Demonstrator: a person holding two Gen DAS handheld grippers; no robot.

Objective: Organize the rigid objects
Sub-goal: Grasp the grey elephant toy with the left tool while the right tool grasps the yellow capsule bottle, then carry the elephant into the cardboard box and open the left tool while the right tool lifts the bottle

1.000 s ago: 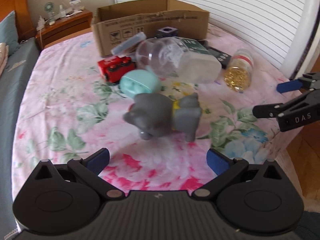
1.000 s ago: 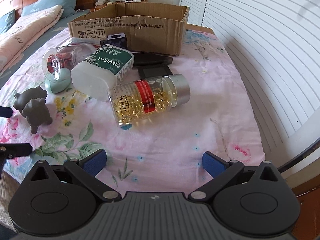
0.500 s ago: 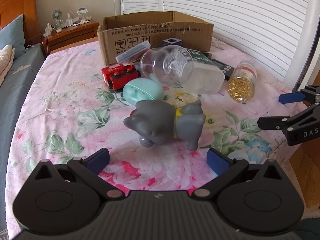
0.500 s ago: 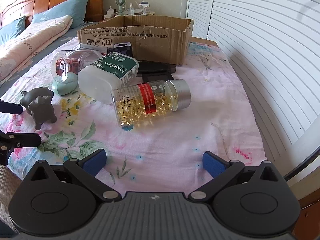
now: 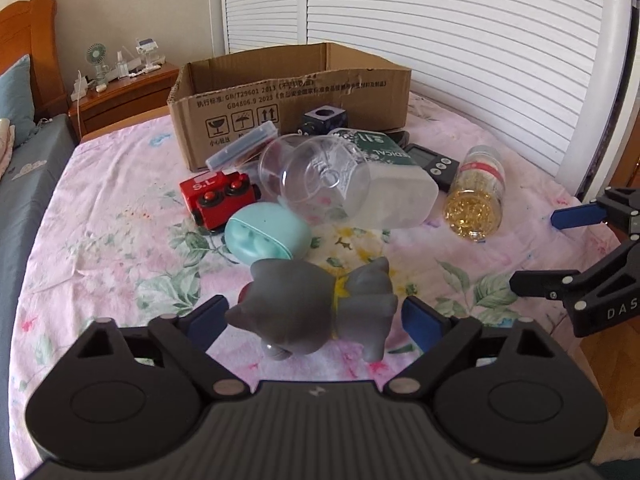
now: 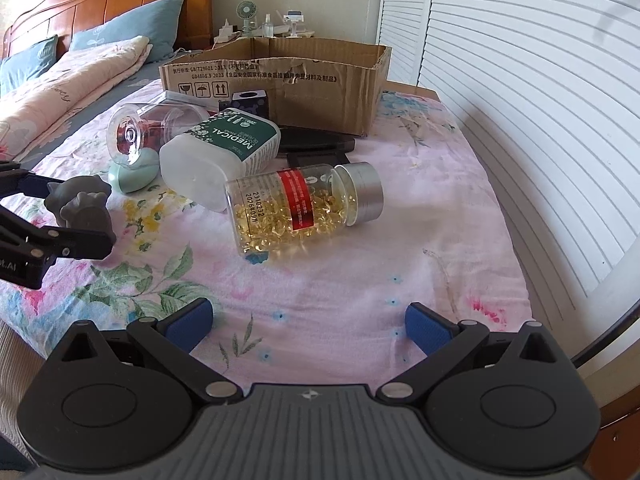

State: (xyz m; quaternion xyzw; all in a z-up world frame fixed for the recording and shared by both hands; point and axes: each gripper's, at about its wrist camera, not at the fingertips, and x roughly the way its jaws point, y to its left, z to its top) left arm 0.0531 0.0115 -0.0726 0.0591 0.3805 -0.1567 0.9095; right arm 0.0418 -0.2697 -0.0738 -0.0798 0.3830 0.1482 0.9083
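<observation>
Now that the left gripper has moved in around the grey toy animal near the bed's front edge, its fingers are closing without, seemingly, touching yet, so a pickup looks imminent, while the right gripper waits spread and empty.

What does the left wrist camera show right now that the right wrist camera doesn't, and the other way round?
Only the left wrist view: the red toy train, and the left gripper closing around the grey toy animal.
Only the right wrist view: the pill bottle's silver cap, and the right gripper open over bare bedspread.
Both: the cardboard box, the white MEDICAL bottle, the mint case, the clear glass.
</observation>
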